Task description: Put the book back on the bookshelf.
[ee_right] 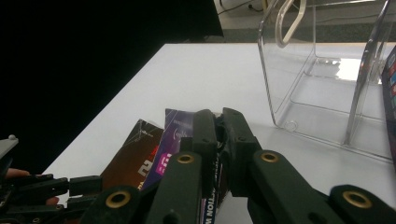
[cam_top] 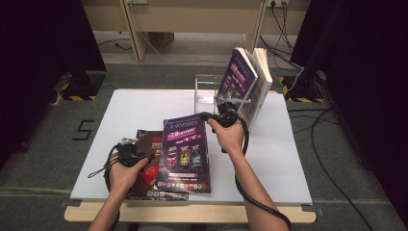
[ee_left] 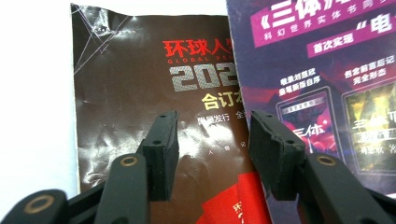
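Fingers of the right gripper [cam_top: 211,117] pinch the top edge of a purple booklet [cam_top: 185,154]; those of the left gripper [cam_top: 144,156] stand apart, holding nothing.

High view: the purple booklet lies on the white table [cam_top: 288,163], overlapping a brown magazine [cam_top: 151,166] beneath it; the right gripper clamps its far edge, the left gripper rests over the magazine. A clear plastic rack [cam_top: 207,94] behind holds upright books [cam_top: 248,84].
Left gripper view: open pads [ee_left: 161,156] hover above the brown magazine [ee_left: 140,116], beside the purple booklet [ee_left: 317,79].
Right gripper view: closed pads [ee_right: 205,140] grip the purple booklet [ee_right: 175,133], near the rack [ee_right: 322,74].
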